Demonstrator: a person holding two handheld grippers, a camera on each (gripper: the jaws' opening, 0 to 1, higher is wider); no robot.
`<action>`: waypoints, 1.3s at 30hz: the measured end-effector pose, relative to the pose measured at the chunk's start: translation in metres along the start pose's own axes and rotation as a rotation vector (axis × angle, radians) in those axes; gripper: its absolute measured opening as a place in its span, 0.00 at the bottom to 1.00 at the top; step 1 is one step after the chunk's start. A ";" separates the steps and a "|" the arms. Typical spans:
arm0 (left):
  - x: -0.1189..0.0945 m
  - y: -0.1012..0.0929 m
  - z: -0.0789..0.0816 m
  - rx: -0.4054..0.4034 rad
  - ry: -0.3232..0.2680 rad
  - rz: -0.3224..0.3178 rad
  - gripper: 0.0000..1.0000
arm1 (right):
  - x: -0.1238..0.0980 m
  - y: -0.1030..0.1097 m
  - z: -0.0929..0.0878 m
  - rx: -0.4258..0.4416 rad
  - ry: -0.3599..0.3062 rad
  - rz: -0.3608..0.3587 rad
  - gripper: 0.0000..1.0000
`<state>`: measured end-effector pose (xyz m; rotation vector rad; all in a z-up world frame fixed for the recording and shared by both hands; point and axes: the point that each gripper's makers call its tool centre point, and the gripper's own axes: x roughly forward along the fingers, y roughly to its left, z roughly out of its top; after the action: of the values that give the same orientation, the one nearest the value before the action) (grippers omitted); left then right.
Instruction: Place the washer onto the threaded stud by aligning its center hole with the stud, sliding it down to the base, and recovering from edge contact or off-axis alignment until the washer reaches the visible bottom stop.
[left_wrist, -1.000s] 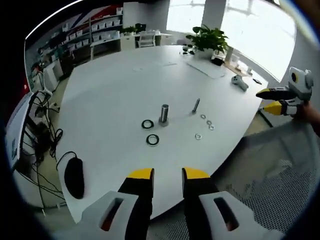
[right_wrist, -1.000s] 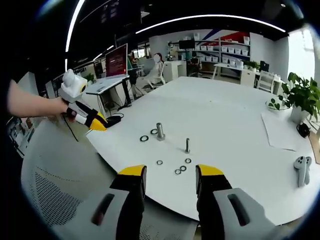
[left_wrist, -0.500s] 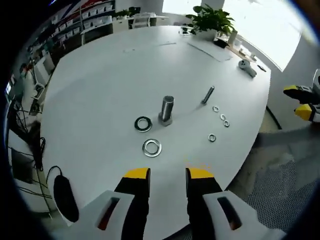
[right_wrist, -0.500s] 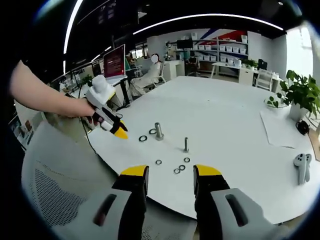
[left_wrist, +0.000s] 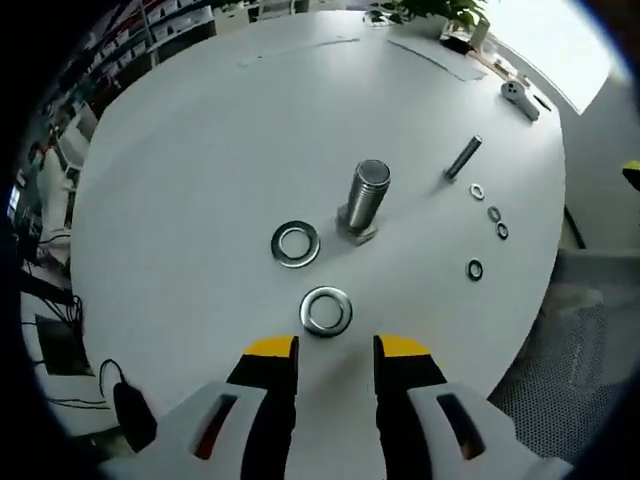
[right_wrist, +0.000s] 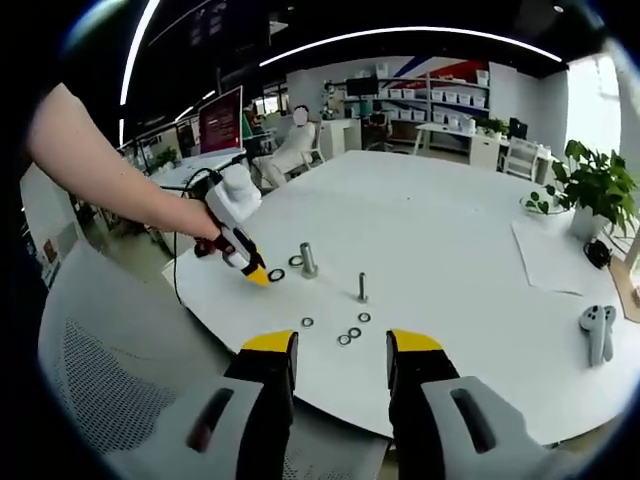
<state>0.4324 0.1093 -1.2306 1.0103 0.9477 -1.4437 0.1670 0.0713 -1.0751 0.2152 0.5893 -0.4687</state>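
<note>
Left gripper closing in on a washer; nothing grasped yet.

Left gripper (left_wrist: 334, 346) has dropped toward the surface (left_wrist: 200, 150), fingers narrowly parted and empty, washer (left_wrist: 326, 310) just ahead, near the stud (left_wrist: 365, 198). Right gripper (right_wrist: 340, 345) hangs back, fingers parted, empty.

The 2 large washers (left_wrist: 326, 310) and the threaded stud (left_wrist: 366, 196) are shiny bare metal; the white worktop (left_wrist: 200, 150) looks smooth and matt.
</note>
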 end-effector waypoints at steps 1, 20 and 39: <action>0.001 -0.001 0.000 0.000 0.004 -0.003 0.28 | 0.000 0.000 0.000 -0.001 0.000 -0.001 0.38; 0.018 -0.005 0.013 0.190 0.070 -0.031 0.32 | 0.000 0.001 -0.003 -0.006 0.019 0.000 0.38; 0.021 0.001 0.017 0.250 0.160 -0.039 0.21 | 0.002 -0.002 -0.007 0.002 0.032 -0.003 0.38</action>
<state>0.4306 0.0867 -1.2456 1.3139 0.9200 -1.5585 0.1644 0.0712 -1.0818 0.2237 0.6203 -0.4698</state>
